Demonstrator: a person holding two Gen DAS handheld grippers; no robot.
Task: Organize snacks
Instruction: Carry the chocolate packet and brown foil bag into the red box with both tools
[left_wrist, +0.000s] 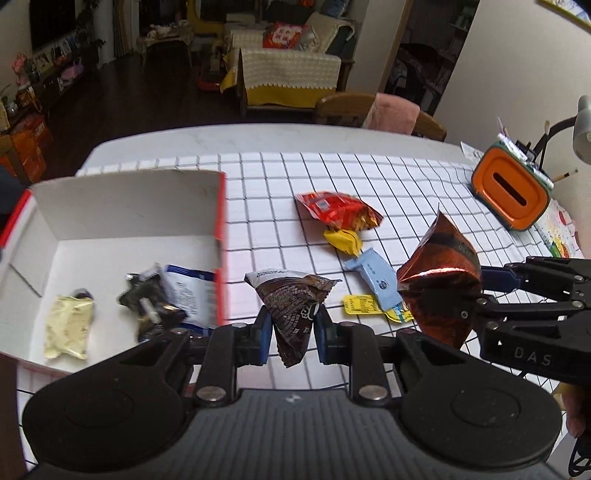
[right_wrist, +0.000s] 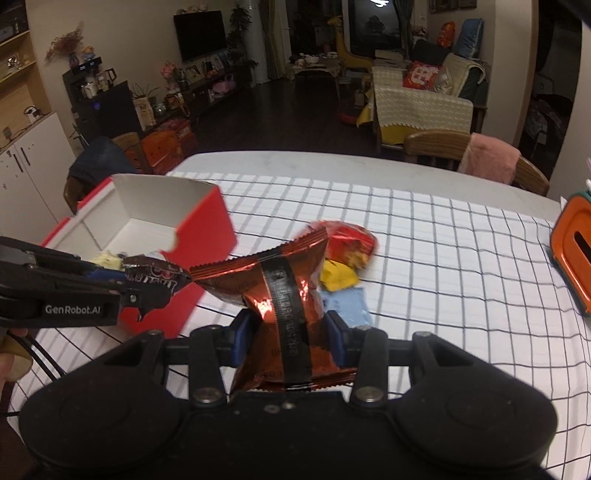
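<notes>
A dining table (left_wrist: 155, 142) covered with a white cloth (left_wrist: 406, 192) printed in a black grid fills both views, with a dim living room behind it.

In the left wrist view, the left gripper (left_wrist: 293, 328) sits at the bottom centre of the frame. Its blue fingertips are clamped on a dark brown snack packet (left_wrist: 291, 310), which stands upright between them, lifted above the cloth. To the left is an open cardboard box (left_wrist: 122, 206), white inside with red outer walls. Three snacks lie on its floor: a pale yellow packet (left_wrist: 68, 332) at lower left, a dark crumpled wrapper (left_wrist: 147, 306) in the middle, and a blue and white packet (left_wrist: 188, 295) against the right wall.

At the right edge of this view, the right gripper (left_wrist: 476, 291) reaches in from the side, closed on a shiny copper-red packet (left_wrist: 439, 280) held in the air. In the right wrist view the same packet (right_wrist: 288, 314) is squeezed between the blue fingertips at centre frame, a black seam running down its face, and the left gripper (right_wrist: 122, 280) enters from the left with its brown packet (right_wrist: 155, 277) in front of the box (right_wrist: 199, 236).

Loose on the cloth, in the centre right of the left view, lie a red bag (left_wrist: 336, 210), a yellow wrapper (left_wrist: 343, 240) touching its lower edge, a light blue bar (left_wrist: 376, 277) just below that, and a small flat yellow packet (left_wrist: 364, 304) partly under the bar. An orange tissue holder (left_wrist: 509, 188) stands at the far right of the table.
</notes>
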